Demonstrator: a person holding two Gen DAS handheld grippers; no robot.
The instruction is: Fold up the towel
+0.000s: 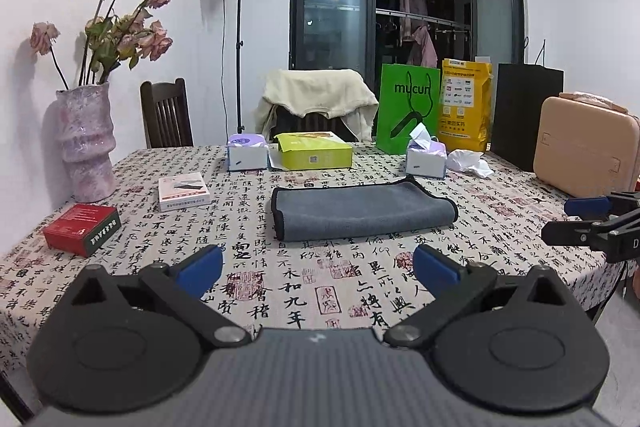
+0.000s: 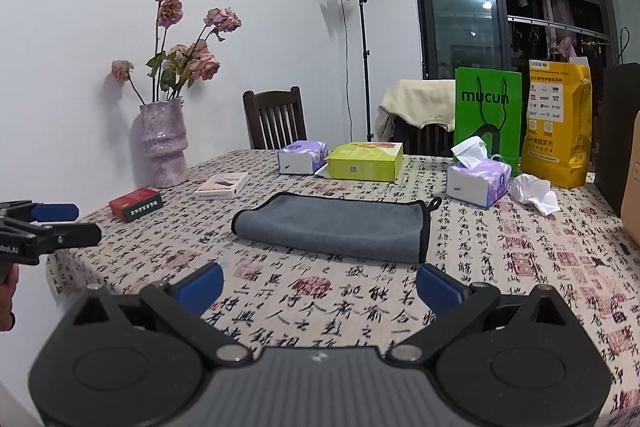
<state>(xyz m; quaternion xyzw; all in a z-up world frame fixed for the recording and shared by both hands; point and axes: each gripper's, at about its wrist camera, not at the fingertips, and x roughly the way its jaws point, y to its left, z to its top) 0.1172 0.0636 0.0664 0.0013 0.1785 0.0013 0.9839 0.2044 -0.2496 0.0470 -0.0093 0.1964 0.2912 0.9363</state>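
Blue pads sit at the tips of the left tongs, right at the bottom of the left view. Both tips are wide apart and hold nothing. They hang over the near edge of the surface, which wears a cloth with black writing and red stamps.

From the right view, the right tongs look the same: tips far apart, nothing between them. The left tongs also poke in at the left side of this view.

Past both pairs of tongs lies the gray towel. It is folded over into a long flat shape with a dark edge, and it rests in the middle of the surface, apart from both tongs.

Behind the towel stand a green-yellow box and two purple tissue boxes. A red box and a white box lie to the left of the towel. In the far left corner stands a pink vase with dried roses. A green bag and a yellow bag stand at the back right.
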